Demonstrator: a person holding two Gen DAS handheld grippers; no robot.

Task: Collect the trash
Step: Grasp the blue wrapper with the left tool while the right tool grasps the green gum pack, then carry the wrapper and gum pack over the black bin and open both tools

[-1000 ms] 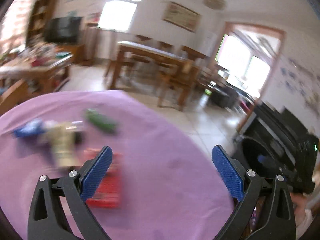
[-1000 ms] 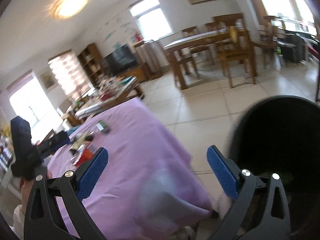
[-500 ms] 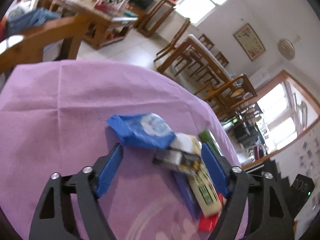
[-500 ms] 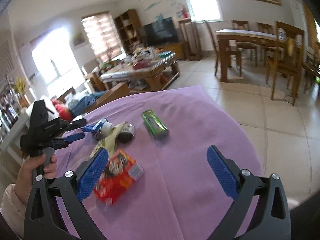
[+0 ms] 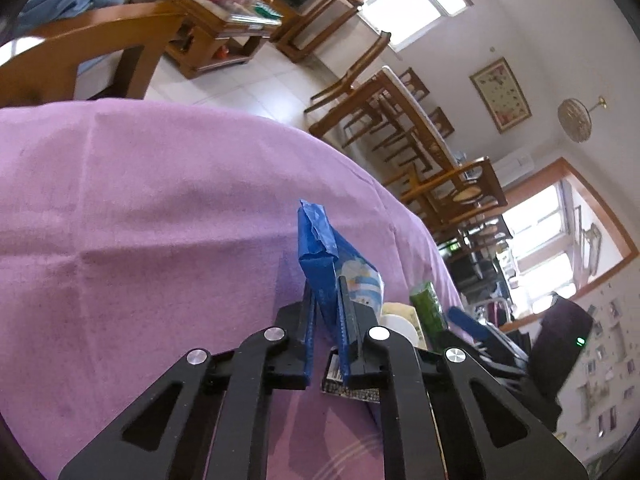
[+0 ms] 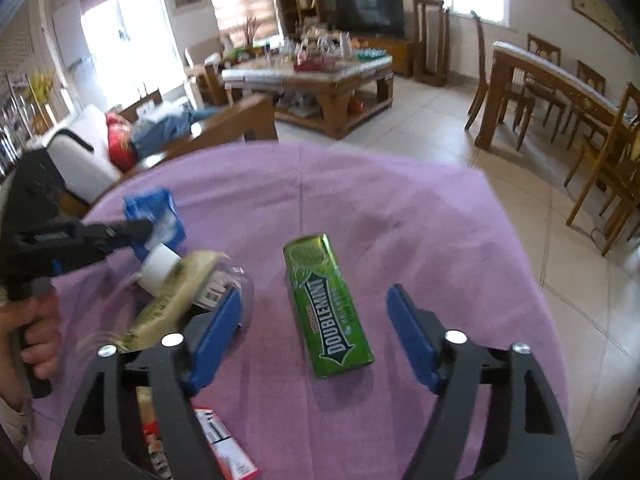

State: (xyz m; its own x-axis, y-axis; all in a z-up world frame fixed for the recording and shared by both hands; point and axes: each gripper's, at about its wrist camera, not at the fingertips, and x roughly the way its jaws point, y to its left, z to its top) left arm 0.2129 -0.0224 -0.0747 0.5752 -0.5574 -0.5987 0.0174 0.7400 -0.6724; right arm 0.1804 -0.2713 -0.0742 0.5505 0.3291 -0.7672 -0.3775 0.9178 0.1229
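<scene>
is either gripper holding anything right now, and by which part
The left gripper pinches the blue wrapper by its lower end. The right gripper holds nothing, its jaws open either side of the green gum pack.

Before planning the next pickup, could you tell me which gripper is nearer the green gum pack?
Right. The right gripper is open astride the green gum pack; the left gripper is farther off, shut on the blue wrapper.

Matt purple cloth point(image 6: 400, 216) with creases over the desk, glossy green foil pack point(image 6: 326, 306), crinkled shiny blue wrapper point(image 5: 326, 256), matt black plastic tool point(image 6: 312, 332)
</scene>
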